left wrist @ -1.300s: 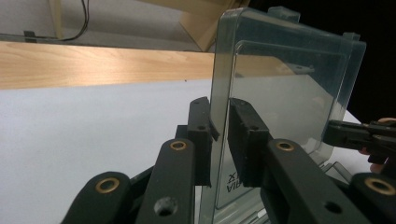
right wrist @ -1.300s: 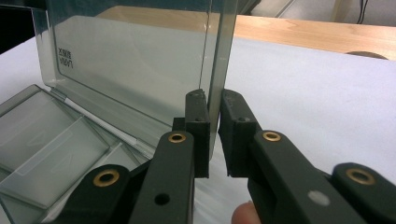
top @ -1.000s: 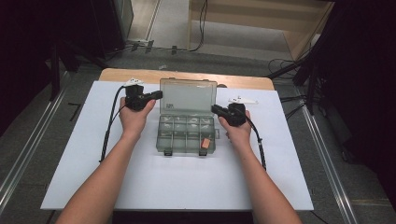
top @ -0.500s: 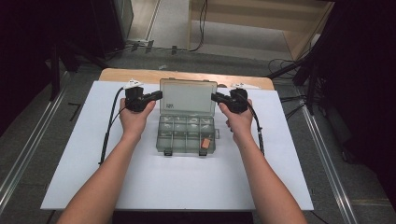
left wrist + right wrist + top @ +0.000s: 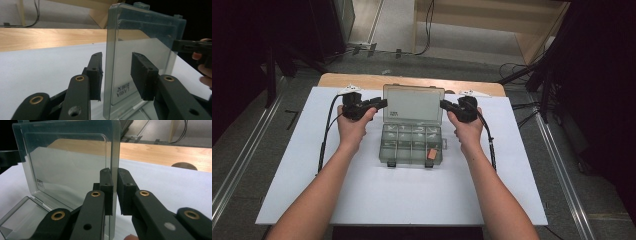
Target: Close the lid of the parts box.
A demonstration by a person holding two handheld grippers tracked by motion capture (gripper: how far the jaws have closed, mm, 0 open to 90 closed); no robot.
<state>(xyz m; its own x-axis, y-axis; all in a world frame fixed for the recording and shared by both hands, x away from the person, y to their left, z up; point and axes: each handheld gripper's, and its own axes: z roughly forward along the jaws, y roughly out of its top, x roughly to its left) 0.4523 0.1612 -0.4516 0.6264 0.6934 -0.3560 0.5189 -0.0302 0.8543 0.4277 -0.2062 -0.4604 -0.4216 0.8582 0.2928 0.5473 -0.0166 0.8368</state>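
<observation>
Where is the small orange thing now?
In the high view the small orange thing lies in the front-right compartment of the open clear box, at mid-table on the white sheet, nearer the right tool.

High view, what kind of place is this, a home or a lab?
Probably a lab or recording workspace: a white board laid over a wooden table, cables on the floor, and metal floor rails beside it.

Small orange item (image 5: pixel 430 153) in the compartment box (image 5: pixel 412 145), nearer the wrists than either gripper's tips: too small to identify. Printed label on the upright lid (image 5: pixel 140 50) between the left gripper (image 5: pixel 116 75) pads: seen reversed, unreadable. Box base cut off below the right gripper (image 5: pixel 115 192).
</observation>
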